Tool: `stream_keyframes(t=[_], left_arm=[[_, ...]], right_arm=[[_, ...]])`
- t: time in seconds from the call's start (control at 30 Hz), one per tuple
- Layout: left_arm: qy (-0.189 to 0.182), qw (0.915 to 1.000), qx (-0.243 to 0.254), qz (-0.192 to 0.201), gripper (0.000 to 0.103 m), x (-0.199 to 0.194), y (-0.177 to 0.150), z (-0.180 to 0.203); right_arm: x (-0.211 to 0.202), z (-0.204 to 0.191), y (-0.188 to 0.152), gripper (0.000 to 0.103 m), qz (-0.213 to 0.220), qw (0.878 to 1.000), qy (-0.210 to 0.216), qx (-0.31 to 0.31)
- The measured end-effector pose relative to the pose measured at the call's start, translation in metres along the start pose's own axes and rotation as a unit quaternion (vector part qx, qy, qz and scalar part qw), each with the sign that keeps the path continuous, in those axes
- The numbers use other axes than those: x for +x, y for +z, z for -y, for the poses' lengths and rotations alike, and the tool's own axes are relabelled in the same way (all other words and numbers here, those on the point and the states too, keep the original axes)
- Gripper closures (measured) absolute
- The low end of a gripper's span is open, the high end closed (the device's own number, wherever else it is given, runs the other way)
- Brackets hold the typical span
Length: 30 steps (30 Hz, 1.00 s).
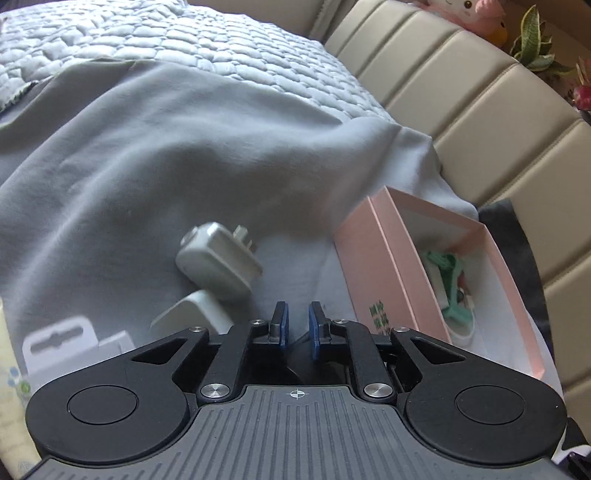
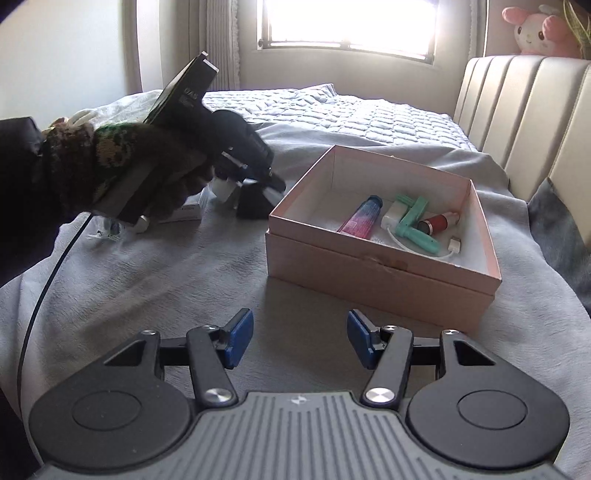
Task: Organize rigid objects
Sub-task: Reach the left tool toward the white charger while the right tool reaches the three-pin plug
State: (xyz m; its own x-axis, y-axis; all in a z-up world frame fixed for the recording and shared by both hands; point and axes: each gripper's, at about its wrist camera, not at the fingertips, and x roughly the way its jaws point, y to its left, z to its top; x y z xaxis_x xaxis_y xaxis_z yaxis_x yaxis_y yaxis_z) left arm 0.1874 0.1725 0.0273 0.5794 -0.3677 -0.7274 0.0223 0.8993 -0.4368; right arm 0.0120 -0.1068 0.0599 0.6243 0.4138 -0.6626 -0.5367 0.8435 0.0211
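Note:
A pink open box (image 2: 369, 273) sits on the grey blanket and holds a blue-pink tube (image 2: 360, 219), a green tool (image 2: 413, 221), a red cylinder (image 2: 439, 223) and a white cable (image 2: 454, 245). Left of the box, my left gripper (image 2: 275, 182) points down onto a black wedge-shaped object (image 2: 251, 205). In the left wrist view its pads stand almost together (image 1: 297, 308), with that dark object (image 1: 295, 350) low between them. A white charger (image 1: 214, 262) and a white adapter (image 1: 192, 314) lie just left of it, the box (image 1: 369, 266) to its right. My right gripper (image 2: 299, 338) hovers open before the box, holding nothing.
A white package with a hang tab (image 1: 62, 343) lies at the near left. A person's gloved hand (image 2: 110, 162) holds the left gripper. Beige padded headboard (image 2: 524, 110) runs along the right with a pink plush (image 2: 543, 33) on top. Quilted bedding (image 2: 332, 110) lies beyond the blanket.

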Motion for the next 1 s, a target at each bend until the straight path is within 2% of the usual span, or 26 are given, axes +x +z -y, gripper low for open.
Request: stream_keyframes(t=[0.1, 0.23, 0.37, 0.47, 0.53, 0.6, 0.67, 0.77, 0.87, 0.93, 1.0], left_arm=[[-0.001, 1.0000, -0.006, -0.006, 0.090, -0.011, -0.027, 0.000], [-0.014, 0.9996, 0.015, 0.020, 0.090, -0.039, -0.077, 0.010], [-0.031, 0.9990, 0.018, 0.025, 0.090, -0.066, -0.129, 0.012], [-0.007, 0.9973, 0.039, 0.062, 0.090, -0.085, -0.157, 0.018], [0.029, 0.9942, 0.024, 0.101, 0.090, -0.094, -0.164, 0.018], [0.053, 0.9912, -0.015, 0.121, 0.090, -0.097, -0.163, 0.010], [0.038, 0.9900, -0.049, 0.127, 0.090, -0.095, -0.164, -0.002], [0.018, 0.9866, -0.062, 0.150, 0.090, -0.099, -0.171, -0.012], [0.008, 0.9862, -0.064, 0.153, 0.090, -0.105, -0.172, -0.015], [0.013, 0.9859, -0.069, 0.152, 0.090, -0.105, -0.173, -0.018], [0.012, 0.9853, -0.078, 0.151, 0.090, -0.107, -0.175, -0.023]], right_arm=[[0.002, 0.001, -0.005, 0.046, -0.004, 1.000, 0.004, 0.007], [0.004, -0.004, -0.009, 0.046, -0.003, 1.000, 0.009, 0.011], [0.006, -0.013, 0.001, 0.046, 0.009, 1.000, 0.020, 0.005], [0.012, -0.024, 0.031, 0.044, 0.021, 0.999, 0.032, -0.008], [0.025, -0.035, 0.062, 0.039, 0.021, 0.998, 0.044, -0.025], [0.050, -0.048, 0.098, 0.035, 0.004, 0.998, 0.052, -0.035], [0.088, -0.060, 0.136, 0.034, -0.023, 0.998, 0.044, -0.029], [0.153, -0.074, 0.177, 0.034, -0.053, 0.998, 0.018, -0.020], [0.218, -0.081, 0.200, 0.035, -0.089, 0.996, -0.019, -0.002], [0.247, -0.084, 0.207, 0.035, -0.096, 0.994, -0.050, -0.002], [0.267, -0.085, 0.205, 0.041, -0.117, 0.991, -0.069, 0.003]])
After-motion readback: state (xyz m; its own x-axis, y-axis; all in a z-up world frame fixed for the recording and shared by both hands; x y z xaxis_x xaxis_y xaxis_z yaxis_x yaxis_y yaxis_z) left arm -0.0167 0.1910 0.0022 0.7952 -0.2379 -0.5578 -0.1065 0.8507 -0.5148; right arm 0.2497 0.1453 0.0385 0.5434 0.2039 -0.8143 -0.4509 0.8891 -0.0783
